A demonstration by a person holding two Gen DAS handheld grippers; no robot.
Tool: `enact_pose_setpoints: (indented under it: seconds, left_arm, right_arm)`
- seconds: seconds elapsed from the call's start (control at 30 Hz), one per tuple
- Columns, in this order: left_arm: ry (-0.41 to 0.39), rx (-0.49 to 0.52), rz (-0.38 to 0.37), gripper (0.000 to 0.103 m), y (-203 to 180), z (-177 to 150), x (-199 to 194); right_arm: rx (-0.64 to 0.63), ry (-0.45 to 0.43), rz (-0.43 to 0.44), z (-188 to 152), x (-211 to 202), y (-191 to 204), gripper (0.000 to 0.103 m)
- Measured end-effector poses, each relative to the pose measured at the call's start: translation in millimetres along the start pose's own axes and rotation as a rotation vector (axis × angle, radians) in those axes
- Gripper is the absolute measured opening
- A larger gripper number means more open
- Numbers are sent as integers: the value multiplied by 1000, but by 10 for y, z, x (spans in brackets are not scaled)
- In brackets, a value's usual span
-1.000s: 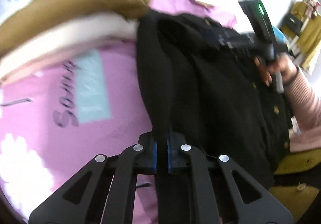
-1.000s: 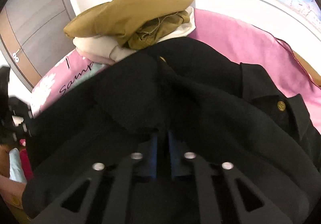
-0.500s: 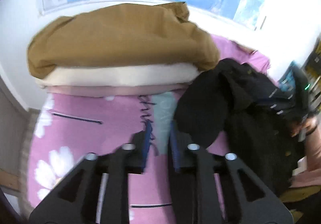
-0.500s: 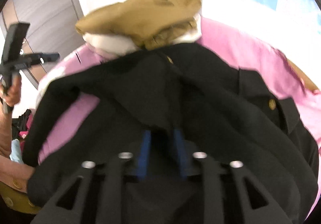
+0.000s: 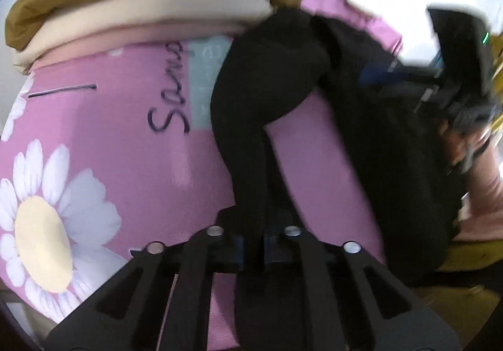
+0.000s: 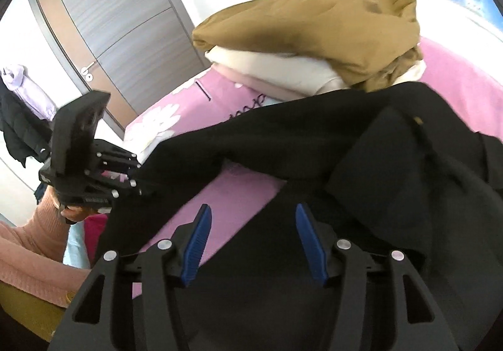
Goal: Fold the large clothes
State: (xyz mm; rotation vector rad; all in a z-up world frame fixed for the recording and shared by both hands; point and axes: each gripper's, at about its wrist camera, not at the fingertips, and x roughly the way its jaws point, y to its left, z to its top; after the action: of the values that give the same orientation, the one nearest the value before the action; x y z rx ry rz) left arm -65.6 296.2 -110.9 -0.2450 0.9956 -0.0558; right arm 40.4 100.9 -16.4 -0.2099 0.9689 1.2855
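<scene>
Currently the left gripper (image 5: 253, 244) is pinched tight on a strip of the black coat (image 5: 371, 137), likely a sleeve, though blur leaves that uncertain. The coat lies across the pink floral bedsheet (image 5: 119, 143), its far edge touching the stack of folded clothes (image 5: 151, 2).

Risk: the sleeve is held by a narrow bite; a sideways pull could slip it free or drag the whole coat, since nothing pins the body. Dragging toward the stack could also rumple the tan garment (image 6: 314, 27) on top.

The right gripper (image 6: 253, 238) has its blue pads (image 6: 196, 244) spread, nothing pressed between them; coat fabric lies beneath.

Versus a second ago: the right jaws, then clamped on the coat, have just been opening and released it. The left let go briefly and re-gripped lower on the sleeve.
</scene>
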Motion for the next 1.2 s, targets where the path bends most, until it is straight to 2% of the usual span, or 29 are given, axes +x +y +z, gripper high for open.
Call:
enact_pose_setpoints:
  seconds: [0.07, 0.13, 0.23, 0.27, 0.3, 0.37, 0.5, 0.53, 0.57, 0.63, 0.67, 0.7, 0.73, 0.8, 0.83, 0.87, 0.93, 1.0, 1.03, 1.07, 1.13, 1.17, 1.2]
  left_arm:
    - [-57, 12, -41, 7, -57, 100, -237]
    - [-117, 43, -128, 7, -163, 265, -542]
    - [-165, 126, -161, 7, -415, 540, -818]
    - [-168, 155, -174, 7, -520, 655, -847]
    - [-173, 185, -189, 7, -632, 750, -866]
    - [-162, 233, -215, 7, -835, 911, -769]
    - [-99, 298, -249, 7, -1207, 1120, -498]
    - [-79, 306, -261, 7, -1313, 1196, -398]
    - [-66, 312, -275, 7, -1375, 1209, -382]
    - [-30, 336, -299, 7, -1548, 1294, -280]
    - [-16, 346, -298, 7, -1640, 1341, -218]
    - [0, 348, -293, 7, -1722, 1415, -138]
    - [-1, 339, -303, 9, -1700, 1432, -162]
    - [-41, 315, -367, 32, -1675, 1555, -262]
    - [-71, 301, -382, 67, -1662, 1596, -352]
    - [-120, 285, -391, 82, -1646, 1625, -465]
    - [-233, 267, -404, 81, -1501, 1655, -677]
    - [-273, 259, -386, 82, -1418, 1642, -719]
    - [-287, 247, -338, 82, -1354, 1612, -654]
    - [-274, 236, -302, 82, -1317, 1587, -547]
    - [-210, 237, -241, 81, -1289, 1500, -268]
    - [-159, 252, -172, 79, -1298, 1403, -42]
    - [-141, 260, -147, 78, -1307, 1369, 54]
  right_arm:
    - [12, -15, 24, -2, -14, 10, 54]
    - [28, -39, 56, 3, -76, 27, 54]
    - [20, -85, 97, -2, -226, 136, 55]
    - [14, -103, 130, -13, -284, 173, 59]
    - [8, -127, 175, -31, -352, 221, 72]
    - [6, -157, 247, -78, -441, 329, 84]
    - [-24, -200, 301, -206, -526, 546, 84]
    - [-27, -203, 289, -216, -519, 577, 84]
    - [-19, -232, 220, -225, -519, 602, 84]
    - [10, -260, 199, -210, -514, 574, 75]
    - [45, -294, 204, -209, -569, 497, 55]
    - [63, -304, 213, -214, -607, 438, 26]
    - [88, -311, 214, -240, -683, 365, 12]
    - [162, -358, 227, -284, -930, 111, 10]
    - [189, -397, 233, -323, -1092, -11, 10]
    - [211, -424, 226, -367, -1214, -91, 10]
    - [310, -485, 218, -479, -1526, -425, 10]
    - [398, -511, 194, -565, -1653, -705, 10]
    - [445, -507, 181, -620, -1681, -871, 11]
    - [509, -484, 129, -723, -1701, -1038, 14]
    - [612, -414, 88, -877, -1651, -1281, 29]
    - [678, -353, 69, -992, -1575, -1436, 44]
    - [738, -321, 39, -1130, -1527, -1548, 49]
